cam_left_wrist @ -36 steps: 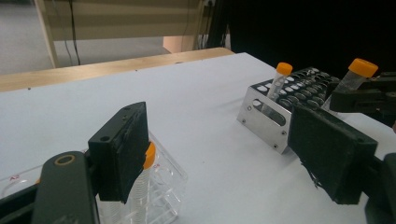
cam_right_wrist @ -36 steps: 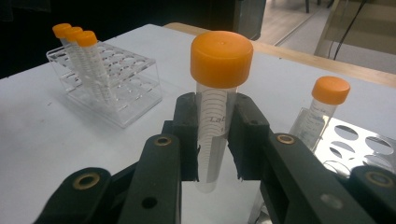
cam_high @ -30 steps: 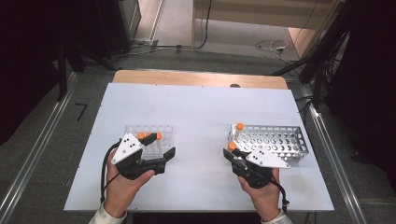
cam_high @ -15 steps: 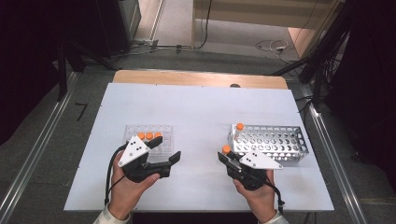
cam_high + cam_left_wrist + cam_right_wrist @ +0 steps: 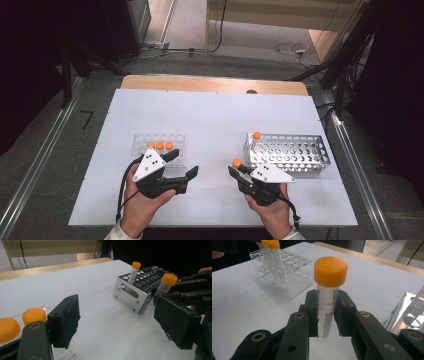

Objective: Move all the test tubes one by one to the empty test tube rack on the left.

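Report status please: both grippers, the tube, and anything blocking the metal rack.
Right gripper shut on orange-capped tube, upright. Left gripper open, nothing between its pads, beside clear rack. Metal rack holds one tube; path to it free.

You have five orange-capped tubes [image 5: 159, 145] in all: three standing in the clear rack [image 5: 176, 141], one in the metal rack [image 5: 300, 152], one clamped in your right gripper [image 5: 239, 170]. You have two racks on the desk [image 5: 210, 115], the clear one toward its left edge, the metal one toward its right. You hold two grippers; your left gripper [image 5: 182, 167] holds nothing.
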The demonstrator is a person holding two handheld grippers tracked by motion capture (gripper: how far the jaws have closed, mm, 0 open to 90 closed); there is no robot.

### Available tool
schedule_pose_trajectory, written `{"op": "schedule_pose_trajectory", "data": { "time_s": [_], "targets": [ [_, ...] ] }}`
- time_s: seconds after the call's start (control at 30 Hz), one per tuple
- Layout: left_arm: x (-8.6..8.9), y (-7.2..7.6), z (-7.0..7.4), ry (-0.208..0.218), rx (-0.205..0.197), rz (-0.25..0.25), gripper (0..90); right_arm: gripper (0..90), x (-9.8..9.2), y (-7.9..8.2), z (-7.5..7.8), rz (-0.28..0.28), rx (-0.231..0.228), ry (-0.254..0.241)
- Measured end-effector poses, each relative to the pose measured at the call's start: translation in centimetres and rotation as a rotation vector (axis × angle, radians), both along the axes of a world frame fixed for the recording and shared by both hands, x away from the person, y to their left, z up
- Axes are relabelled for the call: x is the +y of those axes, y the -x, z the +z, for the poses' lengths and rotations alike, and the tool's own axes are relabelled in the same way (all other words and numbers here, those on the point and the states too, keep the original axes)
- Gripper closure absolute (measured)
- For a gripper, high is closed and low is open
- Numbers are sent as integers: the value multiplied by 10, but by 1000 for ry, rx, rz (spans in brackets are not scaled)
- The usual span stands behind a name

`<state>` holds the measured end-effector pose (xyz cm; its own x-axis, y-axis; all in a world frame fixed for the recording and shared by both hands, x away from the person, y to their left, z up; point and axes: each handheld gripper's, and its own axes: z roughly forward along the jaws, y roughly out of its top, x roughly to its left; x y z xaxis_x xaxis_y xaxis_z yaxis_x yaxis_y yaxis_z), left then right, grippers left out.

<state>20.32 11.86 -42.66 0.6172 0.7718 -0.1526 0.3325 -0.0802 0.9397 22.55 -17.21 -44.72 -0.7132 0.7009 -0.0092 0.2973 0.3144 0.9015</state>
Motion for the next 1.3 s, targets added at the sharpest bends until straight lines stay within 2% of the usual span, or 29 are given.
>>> {"op": "schedule_pose_trajectory", "data": {
  "time_s": [0.77,1.3],
  "targets": [
    [-18,3,-11,-30,16,-50,210,721,25,7,-13,64,23,33],
    [-30,7,-12,-31,12,-81,232,721,41,12,-18,101,33,42]
  ]
}}
